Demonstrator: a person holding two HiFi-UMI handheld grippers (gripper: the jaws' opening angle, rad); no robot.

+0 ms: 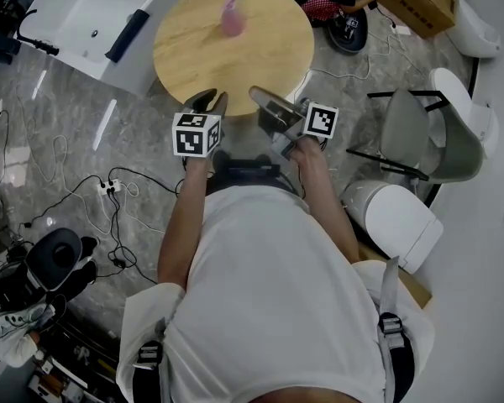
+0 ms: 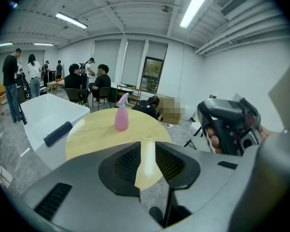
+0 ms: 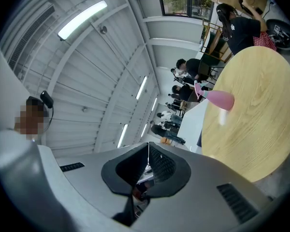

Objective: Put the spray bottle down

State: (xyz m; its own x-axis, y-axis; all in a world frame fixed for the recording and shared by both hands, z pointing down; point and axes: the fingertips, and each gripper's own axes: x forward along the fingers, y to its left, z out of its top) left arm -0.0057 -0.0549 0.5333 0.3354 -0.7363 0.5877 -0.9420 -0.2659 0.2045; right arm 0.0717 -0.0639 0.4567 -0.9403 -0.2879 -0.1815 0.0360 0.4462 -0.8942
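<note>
A pink spray bottle (image 1: 232, 15) stands upright on the far part of a round wooden table (image 1: 260, 57), with nothing holding it. My left gripper (image 1: 212, 101) hovers at the table's near edge, jaws a narrow gap apart and empty. Beside it, my right gripper (image 1: 265, 97) is tilted, its jaws closed together on nothing. In the left gripper view the bottle (image 2: 121, 116) stands well beyond the gripper (image 2: 147, 146) on the table (image 2: 92, 134). From the right gripper view, rolled sideways, the bottle (image 3: 217, 98) is far from the gripper (image 3: 148, 146).
A white tub-like unit (image 1: 84, 23) with a dark bar (image 1: 128, 36) on it stands left of the table. A grey chair (image 1: 420, 133) and a white toilet (image 1: 399, 217) are to the right. Cables (image 1: 109, 187) run over the floor. Several people (image 2: 87, 81) are in the background.
</note>
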